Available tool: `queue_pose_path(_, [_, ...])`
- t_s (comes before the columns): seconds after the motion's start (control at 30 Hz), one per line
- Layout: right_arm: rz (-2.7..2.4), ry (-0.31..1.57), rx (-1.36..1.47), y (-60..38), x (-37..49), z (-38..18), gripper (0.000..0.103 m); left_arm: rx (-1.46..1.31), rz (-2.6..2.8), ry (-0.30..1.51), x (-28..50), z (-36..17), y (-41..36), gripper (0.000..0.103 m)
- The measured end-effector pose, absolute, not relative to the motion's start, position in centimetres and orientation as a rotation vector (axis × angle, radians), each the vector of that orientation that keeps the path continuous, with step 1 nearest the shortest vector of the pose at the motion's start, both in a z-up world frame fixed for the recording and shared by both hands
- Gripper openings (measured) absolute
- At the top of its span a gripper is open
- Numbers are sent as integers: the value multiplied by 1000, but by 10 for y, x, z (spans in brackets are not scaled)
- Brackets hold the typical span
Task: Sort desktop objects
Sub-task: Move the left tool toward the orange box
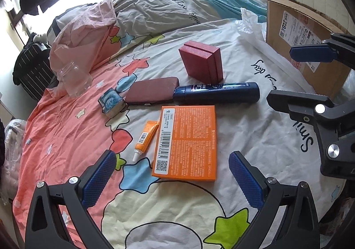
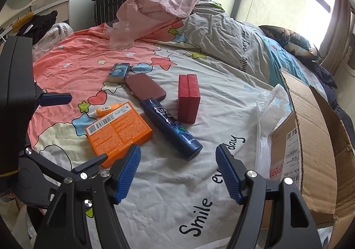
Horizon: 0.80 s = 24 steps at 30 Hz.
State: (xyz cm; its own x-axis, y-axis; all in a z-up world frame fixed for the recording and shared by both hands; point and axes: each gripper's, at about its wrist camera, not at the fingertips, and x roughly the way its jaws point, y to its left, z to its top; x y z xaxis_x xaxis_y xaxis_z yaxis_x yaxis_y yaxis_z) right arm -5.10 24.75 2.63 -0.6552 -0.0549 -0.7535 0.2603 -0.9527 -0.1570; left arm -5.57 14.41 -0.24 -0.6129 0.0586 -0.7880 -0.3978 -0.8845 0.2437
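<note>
Your left tongs (image 1: 172, 179) stand apart, empty, over the orange box (image 1: 188, 142) on the bed (image 1: 255, 127). Your right tongs (image 2: 178, 172) stand apart, empty; the blue bottle (image 2: 170, 124) lies at 12 o'clock.

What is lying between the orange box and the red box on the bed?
The dark blue bottle lies on its side between the orange box and the red box. The left wrist view shows it best.
</note>
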Motion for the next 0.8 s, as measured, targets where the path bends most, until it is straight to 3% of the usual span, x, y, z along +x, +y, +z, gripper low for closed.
queue_pose_path(0.8, [-2604,393,1345,257,-91,-16,66,-1318,2473,586,-80,-38,147,103])
